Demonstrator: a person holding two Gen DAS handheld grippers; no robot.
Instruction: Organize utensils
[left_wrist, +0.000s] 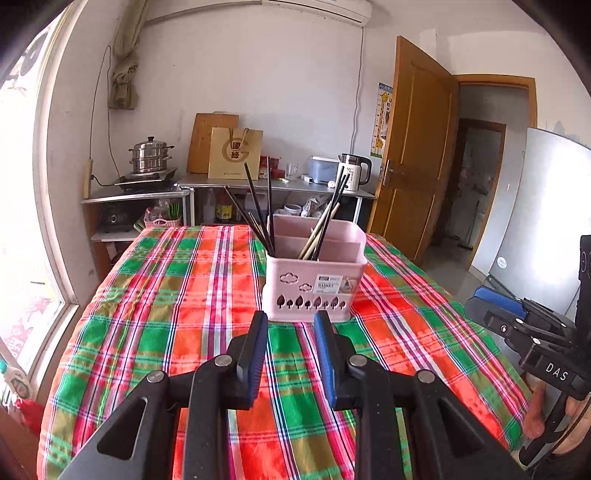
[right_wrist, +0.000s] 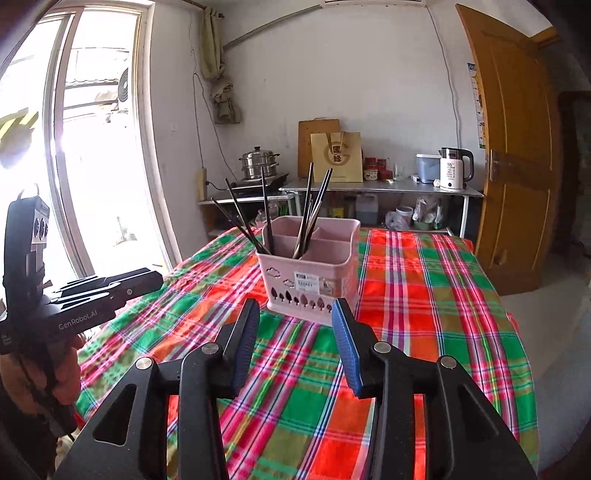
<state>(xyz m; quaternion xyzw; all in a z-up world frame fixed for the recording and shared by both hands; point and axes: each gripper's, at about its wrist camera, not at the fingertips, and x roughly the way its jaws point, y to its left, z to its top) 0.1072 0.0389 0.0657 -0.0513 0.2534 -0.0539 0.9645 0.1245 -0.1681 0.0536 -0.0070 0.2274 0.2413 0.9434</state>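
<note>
On the plaid tabletop (left_wrist: 177, 295) stands a pink basket (left_wrist: 314, 284), upright, near the middle. Dark chopsticks (left_wrist: 258, 210) in its left compartment lean up and to the left; dark and pale ones (left_wrist: 325, 221) in the next compartment lean up and to the right. Bare cloth lies on every side of it. Left claw (left_wrist: 291, 317) and right claw (right_wrist: 295, 308) hover just before the basket, both spread apart and holding nothing
</note>
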